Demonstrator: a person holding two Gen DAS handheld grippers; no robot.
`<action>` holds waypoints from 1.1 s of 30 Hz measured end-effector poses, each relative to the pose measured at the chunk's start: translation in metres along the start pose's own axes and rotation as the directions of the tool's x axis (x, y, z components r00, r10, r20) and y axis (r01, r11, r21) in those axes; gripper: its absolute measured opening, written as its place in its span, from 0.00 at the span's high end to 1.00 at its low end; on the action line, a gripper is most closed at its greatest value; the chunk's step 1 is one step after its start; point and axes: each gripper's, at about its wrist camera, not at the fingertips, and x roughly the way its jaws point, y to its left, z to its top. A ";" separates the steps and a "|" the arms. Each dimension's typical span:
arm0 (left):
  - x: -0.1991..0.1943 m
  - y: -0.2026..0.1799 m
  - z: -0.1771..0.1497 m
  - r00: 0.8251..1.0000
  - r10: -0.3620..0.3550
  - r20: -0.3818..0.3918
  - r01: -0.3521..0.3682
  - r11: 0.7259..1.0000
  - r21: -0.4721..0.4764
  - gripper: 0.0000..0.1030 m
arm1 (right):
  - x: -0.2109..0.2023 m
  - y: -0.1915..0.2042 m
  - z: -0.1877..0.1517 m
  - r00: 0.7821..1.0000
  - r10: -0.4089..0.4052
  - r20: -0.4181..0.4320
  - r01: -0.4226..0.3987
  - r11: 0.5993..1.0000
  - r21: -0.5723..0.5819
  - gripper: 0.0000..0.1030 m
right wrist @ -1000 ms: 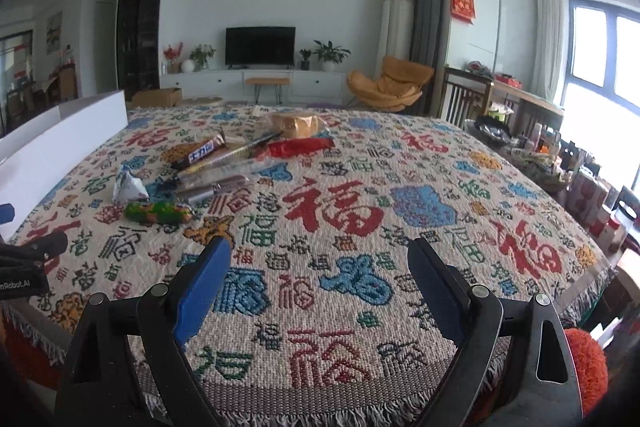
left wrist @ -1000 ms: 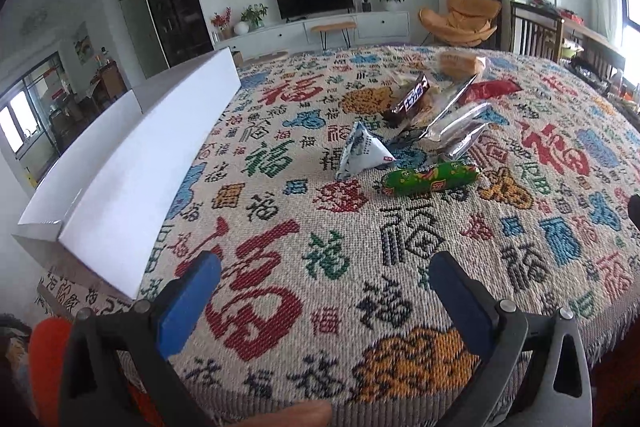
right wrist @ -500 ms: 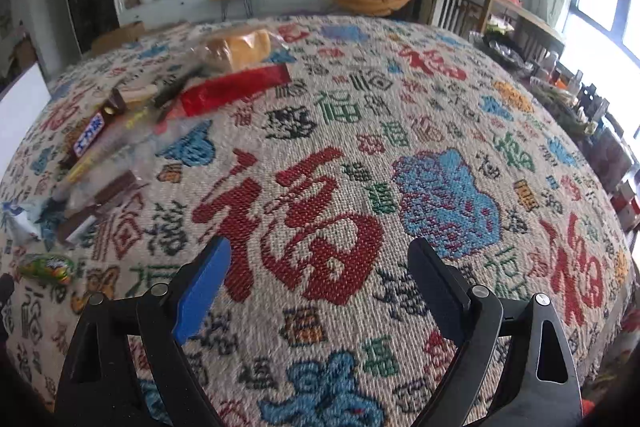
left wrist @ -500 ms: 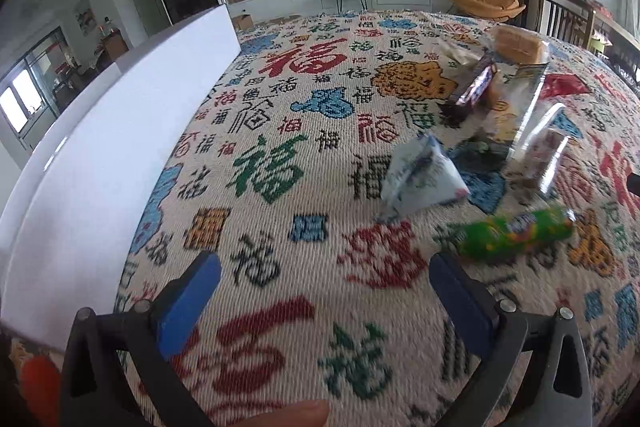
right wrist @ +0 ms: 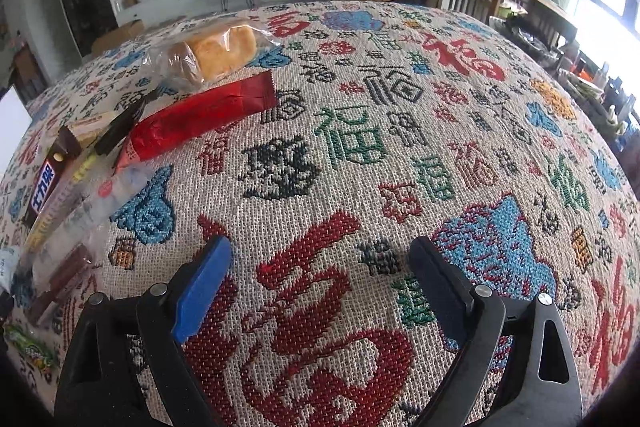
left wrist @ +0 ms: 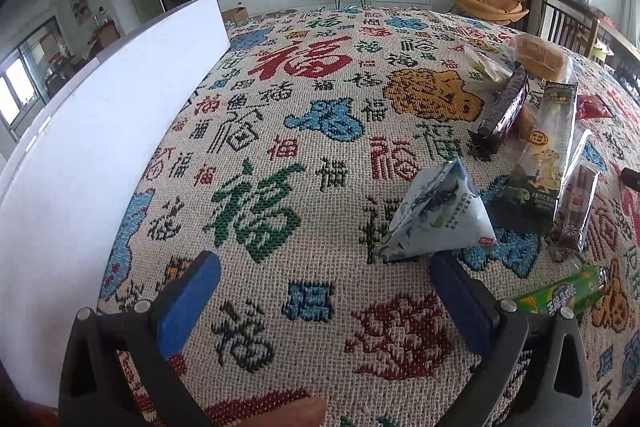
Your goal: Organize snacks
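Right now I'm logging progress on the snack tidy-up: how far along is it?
Barely begun. Done: nothing looks sorted; the triangular snack pouch, green candy roll, chocolate bar, red packet and wrapped bread all lie loose on the patterned tablecloth. In hand: nothing; left tool and right tool are open and empty. Left: every snack; the white box is beside them.
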 end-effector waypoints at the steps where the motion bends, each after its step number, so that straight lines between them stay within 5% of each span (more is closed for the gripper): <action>1: 0.001 0.002 0.000 1.000 -0.012 -0.005 0.012 1.000 -0.011 0.00 | -0.001 0.000 0.000 1.000 0.000 0.000 0.000 1.000 0.000 0.10; 33: 0.004 0.012 -0.004 0.998 -0.058 -0.025 0.056 0.995 -0.079 0.00 | 0.000 -0.001 0.000 1.000 0.000 0.001 0.000 1.000 0.000 0.10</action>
